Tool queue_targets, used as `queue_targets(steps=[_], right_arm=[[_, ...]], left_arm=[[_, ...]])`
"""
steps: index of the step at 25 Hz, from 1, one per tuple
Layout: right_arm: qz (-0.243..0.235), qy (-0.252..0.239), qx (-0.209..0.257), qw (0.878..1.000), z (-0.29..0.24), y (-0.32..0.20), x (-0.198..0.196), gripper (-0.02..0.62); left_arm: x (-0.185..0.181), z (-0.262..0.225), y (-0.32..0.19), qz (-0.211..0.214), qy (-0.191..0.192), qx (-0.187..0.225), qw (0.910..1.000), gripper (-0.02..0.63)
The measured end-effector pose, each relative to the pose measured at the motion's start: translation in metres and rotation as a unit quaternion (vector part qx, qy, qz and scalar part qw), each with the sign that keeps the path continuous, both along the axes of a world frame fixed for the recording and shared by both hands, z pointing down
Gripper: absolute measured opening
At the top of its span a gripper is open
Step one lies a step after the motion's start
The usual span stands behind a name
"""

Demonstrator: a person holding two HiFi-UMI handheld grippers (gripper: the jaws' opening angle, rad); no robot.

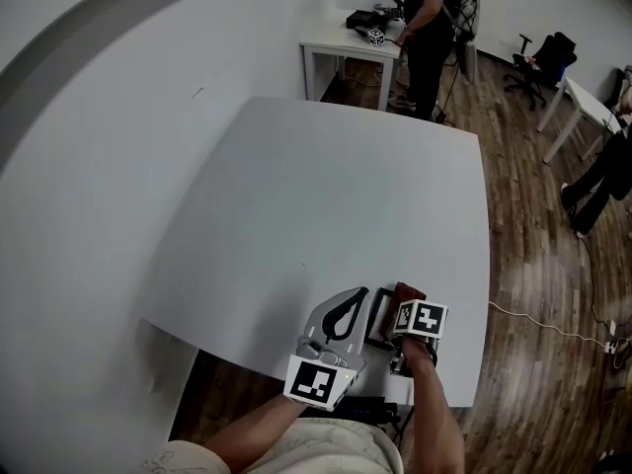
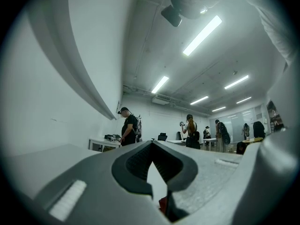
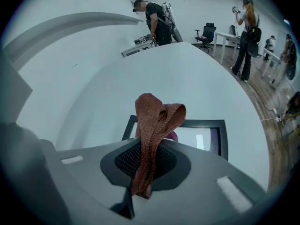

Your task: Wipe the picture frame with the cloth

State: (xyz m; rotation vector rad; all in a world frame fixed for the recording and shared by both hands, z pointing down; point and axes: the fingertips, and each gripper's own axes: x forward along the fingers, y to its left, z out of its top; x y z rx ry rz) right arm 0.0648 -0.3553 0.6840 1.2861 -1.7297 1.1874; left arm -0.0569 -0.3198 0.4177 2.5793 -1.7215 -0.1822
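Frame lies flat near the table's near edge, just ahead of your right gripper, whose jaws are clamped on a folded cloth. Your left gripper is closed on nothing and tilted upward, apart from the frame. Likely risks: wiped unbraced, the frame may skid towards the edge, and the narrow pinch may let the cloth pull free.
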Motion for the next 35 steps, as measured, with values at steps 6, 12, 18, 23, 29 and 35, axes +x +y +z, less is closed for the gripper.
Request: queue_targets(steps=[6, 12, 18, 23, 29, 35], right_arm=[[0.023, 0.005, -0.002, 1.000, 0.002, 0.004, 0.035, 0.060], [0.043, 0.016, -0.002, 0.999, 0.002, 0.010, 0.067, 0.060], [0.065, 0.029, -0.002, 0.997, 0.001, 0.017, 0.101, 0.060], [0.078, 0.036, -0.002, 0.996, -0.001, 0.023, 0.121, 0.060], [0.072, 0.047, -0.004, 0.996, 0.000, 0.027, 0.125, 0.060], [0.074, 0.041, -0.004, 0.996, -0.001, 0.028, 0.126, 0.060]], left_arm=[[0.019, 0.003, -0.001, 0.016, -0.011, -0.008, 0.9998, 0.002], [0.037, 0.003, 0.001, 0.029, -0.012, -0.003, 0.9995, 0.001], [0.055, 0.003, 0.004, 0.044, -0.010, -0.005, 0.9990, 0.000], [0.066, 0.000, 0.006, 0.053, -0.005, -0.001, 0.9986, 0.002], [0.073, 0.000, 0.010, 0.060, -0.003, 0.002, 0.9982, 0.002], [0.072, -0.004, 0.013, 0.055, -0.001, 0.008, 0.9984, 0.001]])
